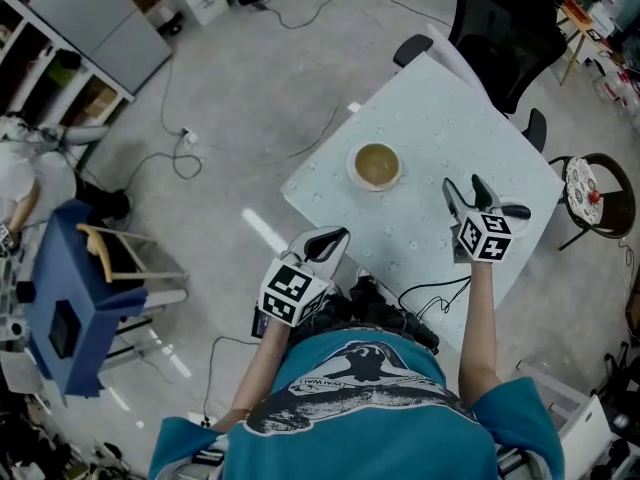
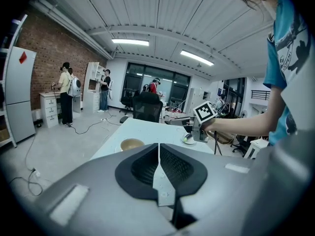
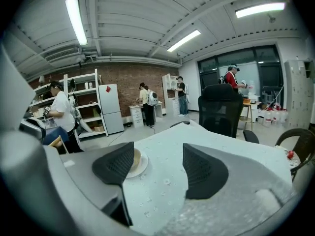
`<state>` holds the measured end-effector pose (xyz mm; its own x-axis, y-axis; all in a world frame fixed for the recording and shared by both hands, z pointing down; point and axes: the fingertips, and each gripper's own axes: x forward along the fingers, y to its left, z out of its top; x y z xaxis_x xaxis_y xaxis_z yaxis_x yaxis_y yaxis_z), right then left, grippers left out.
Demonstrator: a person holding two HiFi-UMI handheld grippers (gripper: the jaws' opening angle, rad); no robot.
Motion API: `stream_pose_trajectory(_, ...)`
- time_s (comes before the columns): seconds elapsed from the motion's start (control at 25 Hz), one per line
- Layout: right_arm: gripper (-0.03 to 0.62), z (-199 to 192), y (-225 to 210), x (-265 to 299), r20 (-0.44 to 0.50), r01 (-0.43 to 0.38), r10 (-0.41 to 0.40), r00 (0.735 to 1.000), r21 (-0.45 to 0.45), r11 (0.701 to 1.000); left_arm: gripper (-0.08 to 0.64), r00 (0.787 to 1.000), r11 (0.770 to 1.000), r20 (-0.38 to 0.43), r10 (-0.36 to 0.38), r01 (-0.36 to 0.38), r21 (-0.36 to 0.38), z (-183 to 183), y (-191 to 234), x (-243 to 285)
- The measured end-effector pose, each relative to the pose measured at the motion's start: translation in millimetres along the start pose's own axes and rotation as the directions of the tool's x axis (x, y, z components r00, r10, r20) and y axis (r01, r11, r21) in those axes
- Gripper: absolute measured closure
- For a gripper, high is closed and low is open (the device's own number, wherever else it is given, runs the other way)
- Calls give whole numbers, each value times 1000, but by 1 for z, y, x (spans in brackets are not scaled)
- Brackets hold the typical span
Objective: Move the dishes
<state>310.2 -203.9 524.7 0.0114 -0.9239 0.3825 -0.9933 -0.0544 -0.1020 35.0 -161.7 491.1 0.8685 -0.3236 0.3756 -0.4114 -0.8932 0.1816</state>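
A tan bowl (image 1: 377,164) sits on a white plate (image 1: 354,172) near the middle of the white table (image 1: 440,118). In the left gripper view the bowl (image 2: 131,144) lies ahead and to the left of my left gripper (image 2: 158,156). That gripper (image 1: 335,236) hovers at the table's near edge, jaws shut with nothing between them. My right gripper (image 1: 467,188) is raised over the table to the right of the bowl, jaws open and empty. In the right gripper view the bowl (image 3: 136,160) is half hidden behind the left finger (image 3: 115,166). A small white dish (image 2: 188,140) lies by the right gripper.
A black office chair (image 1: 505,23) stands at the table's far side and a round brown chair (image 1: 600,198) to its right. Cables (image 1: 180,158) trail over the floor. A blue cart (image 1: 70,288) is at the left. Several people (image 3: 61,114) stand by the shelves far off.
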Motion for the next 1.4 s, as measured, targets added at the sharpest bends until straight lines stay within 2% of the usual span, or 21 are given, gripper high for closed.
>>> stream_pose_trajectory(0.2,299,-9,38,27,-63,-96,92,994,-74,993,537,999,999,7,36,-36,-15,-4,6,-12)
stream_pose_trajectory(0.4,307,-20,80,50,-135,-206,189,973,-123,971,537,996,995,8,91,-91,-42,-9,16,-29)
stream_pose_trajectory(0.56,321,-33,111,65,-198,-293,259,945,-162,942,537,991,989,3,132,-132,-66,-16,25,-40)
stream_pose_trajectory(0.76,342,-54,147,83,-289,-395,328,899,-218,892,537,982,978,-7,189,-188,-95,-24,34,-55)
stream_pose_trajectory(0.92,351,-73,169,97,-366,-451,339,867,-288,844,537,972,965,-18,236,-237,-111,-31,44,-69)
stream_pose_trajectory(1.12,373,-92,183,114,-460,-496,281,842,-457,738,537,955,945,-30,295,-297,-139,-40,53,-88)
stream_pose_trajectory(1.2,392,-96,186,126,-471,-498,261,843,-498,710,537,947,935,-36,320,-321,-147,-43,58,-95)
stream_pose_trajectory(1.4,426,-104,187,147,-508,-502,230,830,-500,706,537,933,919,-43,357,-359,-165,-49,68,-106)
